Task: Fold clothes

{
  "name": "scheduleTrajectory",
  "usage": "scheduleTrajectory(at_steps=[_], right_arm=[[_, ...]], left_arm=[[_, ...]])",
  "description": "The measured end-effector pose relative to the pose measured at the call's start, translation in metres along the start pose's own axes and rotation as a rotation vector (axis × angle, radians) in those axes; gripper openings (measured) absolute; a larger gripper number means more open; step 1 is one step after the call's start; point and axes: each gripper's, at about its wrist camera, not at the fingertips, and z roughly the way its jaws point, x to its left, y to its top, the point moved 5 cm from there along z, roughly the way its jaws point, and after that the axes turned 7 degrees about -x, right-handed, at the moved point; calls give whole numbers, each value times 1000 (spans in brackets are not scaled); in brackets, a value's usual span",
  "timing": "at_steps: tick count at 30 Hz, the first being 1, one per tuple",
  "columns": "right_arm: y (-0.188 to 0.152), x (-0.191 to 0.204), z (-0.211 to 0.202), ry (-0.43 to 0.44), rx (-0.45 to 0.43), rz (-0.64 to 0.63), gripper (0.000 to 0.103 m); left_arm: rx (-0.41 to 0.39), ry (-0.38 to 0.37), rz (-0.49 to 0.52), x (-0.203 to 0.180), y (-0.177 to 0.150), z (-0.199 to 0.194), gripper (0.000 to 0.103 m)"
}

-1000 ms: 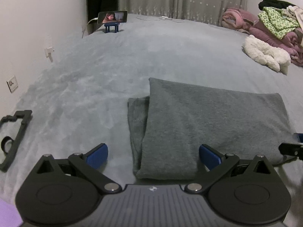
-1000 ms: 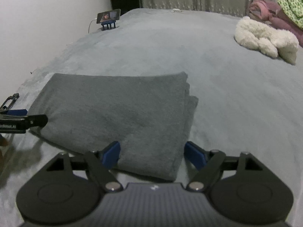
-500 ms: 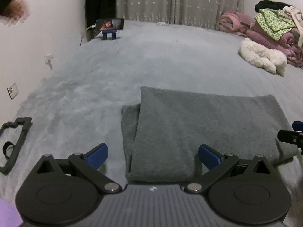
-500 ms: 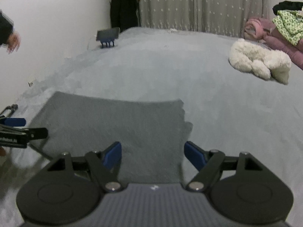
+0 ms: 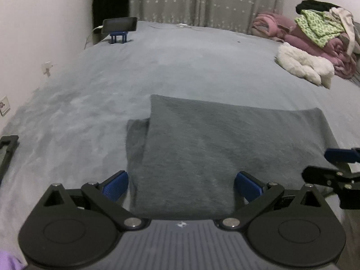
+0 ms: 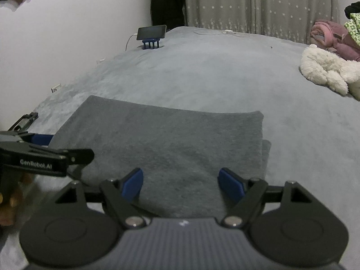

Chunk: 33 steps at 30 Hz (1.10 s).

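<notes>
Both grippers wide open, holding nothing.

The left gripper (image 5: 181, 185) fills the bottom of its own view, its two blue fingertips (image 5: 114, 185) spread far apart and pointing forward with nothing between them. It also shows at the left edge of the right wrist view, seen from the side. The right gripper (image 6: 181, 183) sits at the bottom of its view in the same pose, blue pads (image 6: 132, 183) well apart, and it shows again at the right edge of the left wrist view.

A dark grey garment (image 5: 198, 153) lies folded flat in a rectangle, lower layer peeking out.
</notes>
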Motion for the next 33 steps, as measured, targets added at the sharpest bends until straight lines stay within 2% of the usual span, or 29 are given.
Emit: scheduleTrajectory(at_steps=[5,9,13,16,21,25,29,31,33], right_arm=[[2,5,-7,16,-43,10,75],[0,15,-8,56,-45,-1,74],[-3,9,-4,39,-15,6,75],[-5,5,-2,26,8,12,75],[-5,-9,-5,31,25,51,75],[-4,-20,-7,28,37,77,74],[-5,-34,-9,-11,52,83,74],[-8,-45,-10,-52,65,98,81],[-11,-54,-10,-76,74,110,82]], left_arm=[[-12,-1,22,-5,-2,-1,103],[-74,-45,37,-15,4,-9,102],[-29,-27,54,-17,-4,0,103],[-3,-34,-2,-6,-5,4,103],[14,5,-55,13,-1,2,103],[46,-7,-102,25,-4,5,103],[49,6,-96,28,-3,2,103],[53,7,-108,30,-1,1,103],[56,9,-120,32,2,0,103]])
